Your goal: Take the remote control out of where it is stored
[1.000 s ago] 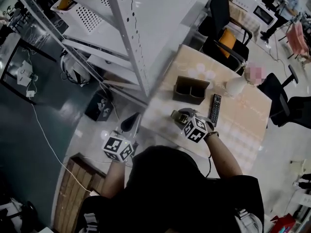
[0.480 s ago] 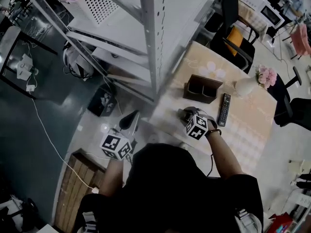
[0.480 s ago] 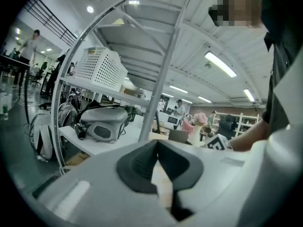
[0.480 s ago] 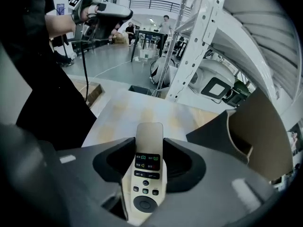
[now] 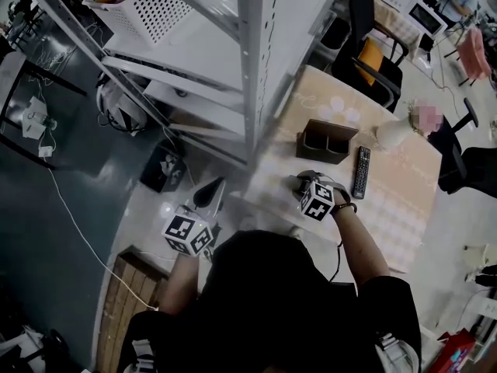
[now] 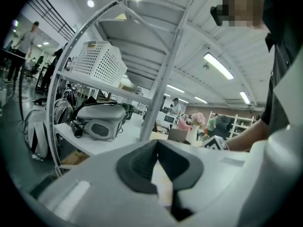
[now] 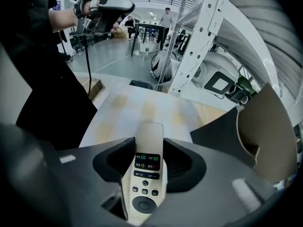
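Right gripper has the remote control, and it's a slim cream-coloured one. There's a dark panel across its middle with small green, yellow and red icons, a row of little round buttons under that, and a big round dial nearest the camera. Its plain rounded end sticks out past the fingers, which are clamped on its two long edges. It's held over the pale wood-look table, out of the brown two-compartment holder and on the person's side of it. From the head view the remote itself is tucked under the gripper and can't be seen.

A second, black remote lies flat on the table just right of the holder, with a white vase behind it.

Left gripper is off the table's left edge, over the floor, its fingers closed together at the tips with nothing in them.

Against a second ago, the right gripper now sits a touch further from the black remote, the grip looks just the same, and the black remote, holder and vase haven't budged on the table
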`<state>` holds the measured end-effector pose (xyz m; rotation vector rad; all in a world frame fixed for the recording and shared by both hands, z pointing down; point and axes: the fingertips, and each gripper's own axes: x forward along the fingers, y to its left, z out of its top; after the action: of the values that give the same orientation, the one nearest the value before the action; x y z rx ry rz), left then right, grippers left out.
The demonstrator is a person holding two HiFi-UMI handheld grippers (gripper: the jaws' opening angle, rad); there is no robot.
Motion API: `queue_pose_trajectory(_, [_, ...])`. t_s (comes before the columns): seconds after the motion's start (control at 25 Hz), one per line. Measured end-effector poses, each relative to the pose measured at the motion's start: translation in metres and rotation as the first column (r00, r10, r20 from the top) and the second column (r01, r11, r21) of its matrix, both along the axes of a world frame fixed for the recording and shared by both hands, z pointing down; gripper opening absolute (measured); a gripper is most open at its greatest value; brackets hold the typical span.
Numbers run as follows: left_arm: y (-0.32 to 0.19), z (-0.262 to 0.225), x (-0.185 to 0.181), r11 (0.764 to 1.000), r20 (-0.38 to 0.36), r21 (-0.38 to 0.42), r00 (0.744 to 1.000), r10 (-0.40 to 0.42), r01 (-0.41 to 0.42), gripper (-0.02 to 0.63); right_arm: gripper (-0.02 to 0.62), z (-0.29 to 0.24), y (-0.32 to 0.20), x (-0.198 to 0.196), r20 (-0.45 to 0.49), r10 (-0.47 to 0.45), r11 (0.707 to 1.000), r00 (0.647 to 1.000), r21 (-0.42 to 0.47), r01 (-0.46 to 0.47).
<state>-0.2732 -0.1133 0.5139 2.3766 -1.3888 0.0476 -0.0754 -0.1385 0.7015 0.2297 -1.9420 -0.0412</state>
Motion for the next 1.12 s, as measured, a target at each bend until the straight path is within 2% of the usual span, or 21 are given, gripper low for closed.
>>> queue_pose_trajectory(0.16, [-0.002,0.002,-0.009,1.0,-0.025,-0.008,1.0,-0.002,0.002,0.003,0.206,0.001,0.0,0.0,-0.006,0.014,1.0,1.0,0.023,-0.014])
queue_pose_trajectory(0.24, [-0.003,0.004,-0.01,1.0,-0.029,-0.011,1.0,0.01,-0.01,0.003,0.252,0.002,0.0,0.0,-0.001,0.04,0.999,0.999,0.032,-0.04])
queue_pose_trajectory(0.28, [-0.004,0.005,-0.01,1.0,-0.031,-0.013,0.999,0.02,-0.021,0.003,0.245,0.0,-0.001,0.0,0.012,0.062,0.997,0.998,0.041,-0.062])
queue_pose_trajectory(0.52, [-0.012,0.012,-0.005,0.996,-0.036,-0.013,0.996,0.083,-0.084,0.003,0.235,-0.029,-0.01,0.0,0.147,0.206,0.969,0.968,0.106,-0.222])
queue_pose_trajectory(0.72, [-0.018,0.008,0.003,0.993,-0.016,0.009,0.993,0.12,-0.12,0.003,0.193,-0.062,-0.011,0.008,0.276,0.294,0.926,0.915,0.156,-0.344])
queue_pose_trajectory(0.92, [-0.02,-0.003,0.027,0.987,0.024,0.042,0.987,0.156,-0.157,0.003,0.152,-0.1,-0.005,0.013,0.369,0.282,0.9,0.885,0.218,-0.378])
queue_pose_trajectory(1.04, [-0.02,-0.017,0.052,0.982,0.032,0.073,0.984,0.174,-0.176,0.003,0.118,-0.131,0.004,0.027,0.402,0.244,0.881,0.883,0.289,-0.375])
queue_pose_trajectory(1.12, [-0.018,-0.028,0.068,0.978,0.036,0.096,0.982,0.184,-0.187,0.003,0.087,-0.152,0.009,0.042,0.44,0.239,0.862,0.865,0.314,-0.398])
